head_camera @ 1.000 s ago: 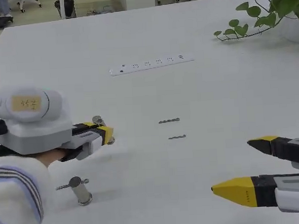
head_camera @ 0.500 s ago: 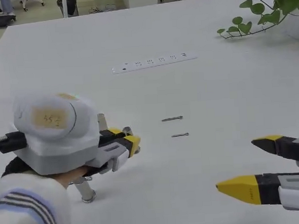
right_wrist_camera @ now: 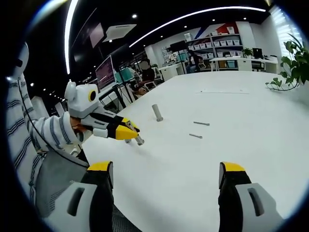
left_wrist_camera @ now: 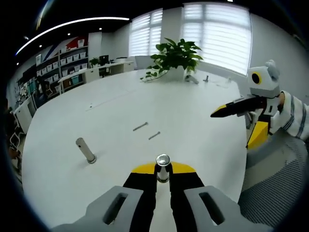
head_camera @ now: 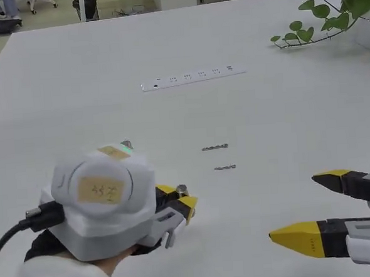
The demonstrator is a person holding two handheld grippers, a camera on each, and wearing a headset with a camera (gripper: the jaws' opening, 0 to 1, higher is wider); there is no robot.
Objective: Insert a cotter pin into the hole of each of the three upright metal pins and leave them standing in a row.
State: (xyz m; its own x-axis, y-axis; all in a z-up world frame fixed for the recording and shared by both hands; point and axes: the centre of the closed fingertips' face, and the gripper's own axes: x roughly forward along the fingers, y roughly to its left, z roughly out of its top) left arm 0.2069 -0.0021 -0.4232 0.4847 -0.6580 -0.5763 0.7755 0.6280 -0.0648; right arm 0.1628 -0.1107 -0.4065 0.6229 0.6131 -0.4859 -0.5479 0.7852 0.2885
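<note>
LEFT TOOL (left_wrist_camera: 163, 171) CLAMPS METAL PIN (left_wrist_camera: 163, 160): I hold the smooth steel cylinder w/ flat round head low over the matte white worktop (head_camera: 265, 108). My right tool (head_camera: 292, 206) gapes wide, empty. Two thin wire cotter pins (head_camera: 214, 147) lie btwn us; a second pin (left_wrist_camera: 86, 151) stands apart. Best, I judge: set it down vertical, hole toward the right tool.

Wide bare table (head_camera: 284, 120) at centre and right; obstacles are two small cotter pins (head_camera: 214, 147) mid-table and a power strip (head_camera: 194, 77) farther back.
</note>
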